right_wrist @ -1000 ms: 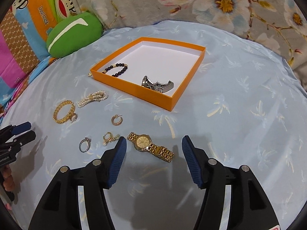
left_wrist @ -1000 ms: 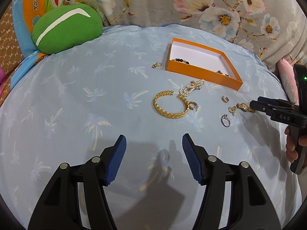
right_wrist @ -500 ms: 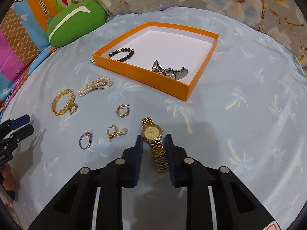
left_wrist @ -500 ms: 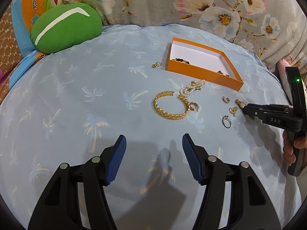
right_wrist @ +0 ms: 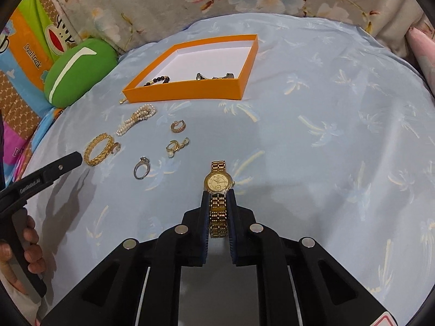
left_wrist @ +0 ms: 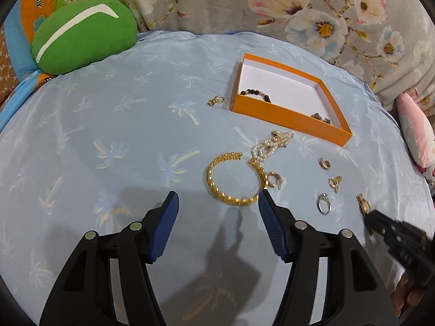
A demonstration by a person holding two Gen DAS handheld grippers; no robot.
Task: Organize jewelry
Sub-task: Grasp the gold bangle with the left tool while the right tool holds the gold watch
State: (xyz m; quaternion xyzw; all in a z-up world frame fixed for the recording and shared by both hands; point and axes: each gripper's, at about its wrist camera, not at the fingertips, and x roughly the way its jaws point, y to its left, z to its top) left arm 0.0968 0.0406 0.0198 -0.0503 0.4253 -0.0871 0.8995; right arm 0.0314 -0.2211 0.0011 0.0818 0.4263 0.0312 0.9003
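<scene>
My right gripper (right_wrist: 218, 198) is shut on the band of a gold watch (right_wrist: 219, 183), whose face sticks out ahead of the fingertips above the blue cloth. The orange box (right_wrist: 190, 90) lies farther back; it holds a dark bead bracelet (right_wrist: 157, 80) and a silver watch (right_wrist: 214, 76). My left gripper (left_wrist: 217, 203) is open and empty, just short of a gold bangle (left_wrist: 231, 180). A pearl bracelet (left_wrist: 272, 145), gold earrings (left_wrist: 325, 163) and a silver ring (left_wrist: 324, 206) lie loose on the cloth between the gripper and the box (left_wrist: 288, 115).
A green cushion (left_wrist: 81, 34) sits at the far left. A floral blanket (left_wrist: 299, 13) borders the back. A small gold clasp piece (left_wrist: 216, 100) lies left of the box. A pink pillow (left_wrist: 416, 130) is at the right edge.
My right gripper closed on the gold watch's band and lifted it, turning it lengthwise. My left gripper moved slightly toward the gold bangle and stayed open.
</scene>
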